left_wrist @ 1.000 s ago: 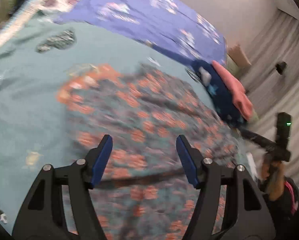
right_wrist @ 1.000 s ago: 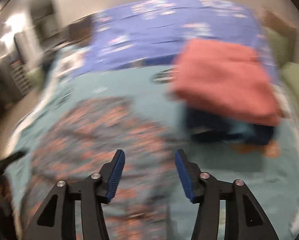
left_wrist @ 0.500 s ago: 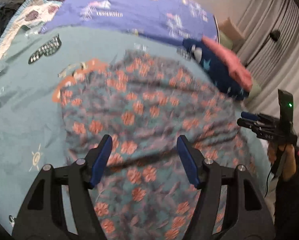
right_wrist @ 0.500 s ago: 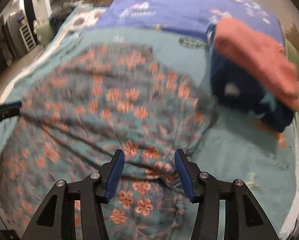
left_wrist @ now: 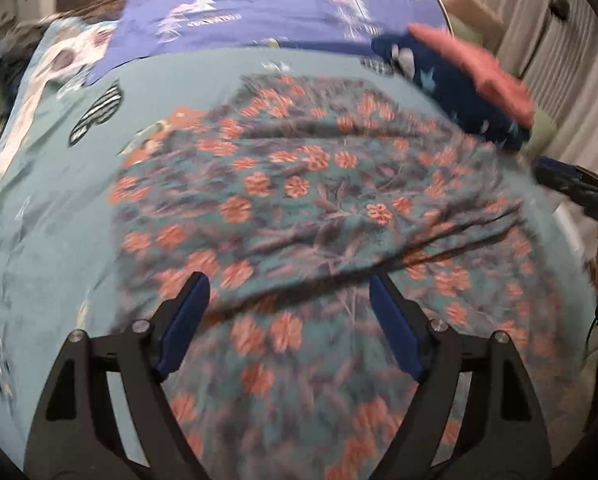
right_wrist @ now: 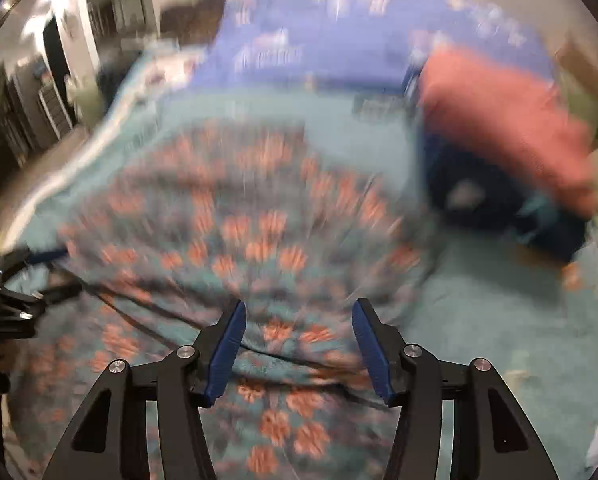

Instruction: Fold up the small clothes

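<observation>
Spreading the floral garment flat before the first fold.
Left gripper [left_wrist: 285,316], jaws just widened, and right gripper [right_wrist: 297,344], moderately apart, both hold nothing above the floral garment [left_wrist: 319,200] on the bed [left_wrist: 51,208]; next, probably pinch an edge.

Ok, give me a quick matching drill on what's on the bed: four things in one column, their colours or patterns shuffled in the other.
Things:
1. spread-out garment
2. folded cloth topping the pile
3. folded cloth beneath it
4. bedsheet

Looks:
A. plain salmon pink
B. teal with orange flowers
C. teal with scattered small prints
D. navy with pale stars

Pairs: 1-B, 2-A, 3-D, 4-C
</observation>
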A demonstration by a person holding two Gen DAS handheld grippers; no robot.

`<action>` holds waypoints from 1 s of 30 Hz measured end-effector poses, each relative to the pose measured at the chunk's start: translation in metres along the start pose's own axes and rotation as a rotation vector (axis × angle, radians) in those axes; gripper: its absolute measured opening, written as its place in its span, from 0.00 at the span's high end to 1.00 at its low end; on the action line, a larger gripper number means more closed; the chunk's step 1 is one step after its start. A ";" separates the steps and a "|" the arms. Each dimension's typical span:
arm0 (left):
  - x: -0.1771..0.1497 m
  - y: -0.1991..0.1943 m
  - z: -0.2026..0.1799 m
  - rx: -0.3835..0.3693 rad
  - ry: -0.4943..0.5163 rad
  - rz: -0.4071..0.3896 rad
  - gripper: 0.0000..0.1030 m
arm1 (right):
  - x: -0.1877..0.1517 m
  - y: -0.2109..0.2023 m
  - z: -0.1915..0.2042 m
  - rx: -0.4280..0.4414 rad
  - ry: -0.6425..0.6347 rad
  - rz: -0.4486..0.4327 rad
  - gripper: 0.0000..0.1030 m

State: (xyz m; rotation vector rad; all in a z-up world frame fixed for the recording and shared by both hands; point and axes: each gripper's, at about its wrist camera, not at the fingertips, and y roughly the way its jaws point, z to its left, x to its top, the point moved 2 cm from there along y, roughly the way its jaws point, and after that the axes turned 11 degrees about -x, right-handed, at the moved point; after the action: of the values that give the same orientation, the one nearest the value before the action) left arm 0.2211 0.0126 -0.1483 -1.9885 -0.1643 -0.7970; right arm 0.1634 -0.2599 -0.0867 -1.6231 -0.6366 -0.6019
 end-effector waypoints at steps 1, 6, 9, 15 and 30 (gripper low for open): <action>-0.006 -0.018 0.003 -0.026 -0.013 -0.033 0.20 | 0.001 -0.029 -0.011 -0.011 0.010 -0.046 0.45; -0.065 -0.097 0.026 -0.080 -0.119 -0.153 0.20 | -0.026 -0.124 -0.057 -0.027 0.062 -0.149 0.33; -0.117 -0.124 0.046 -0.097 -0.214 -0.163 0.20 | -0.068 -0.161 -0.082 -0.022 0.076 -0.134 0.27; -0.192 -0.155 0.054 -0.057 -0.260 -0.149 0.20 | -0.171 -0.170 -0.100 0.089 0.214 -0.014 0.22; -0.272 -0.139 0.031 -0.172 -0.314 -0.079 0.20 | -0.269 -0.133 -0.036 0.321 0.191 0.164 0.34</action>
State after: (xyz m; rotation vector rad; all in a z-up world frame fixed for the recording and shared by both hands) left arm -0.0346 0.1677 -0.2187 -2.2756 -0.3702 -0.5582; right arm -0.1229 -0.2985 -0.1754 -1.2849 -0.4290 -0.4986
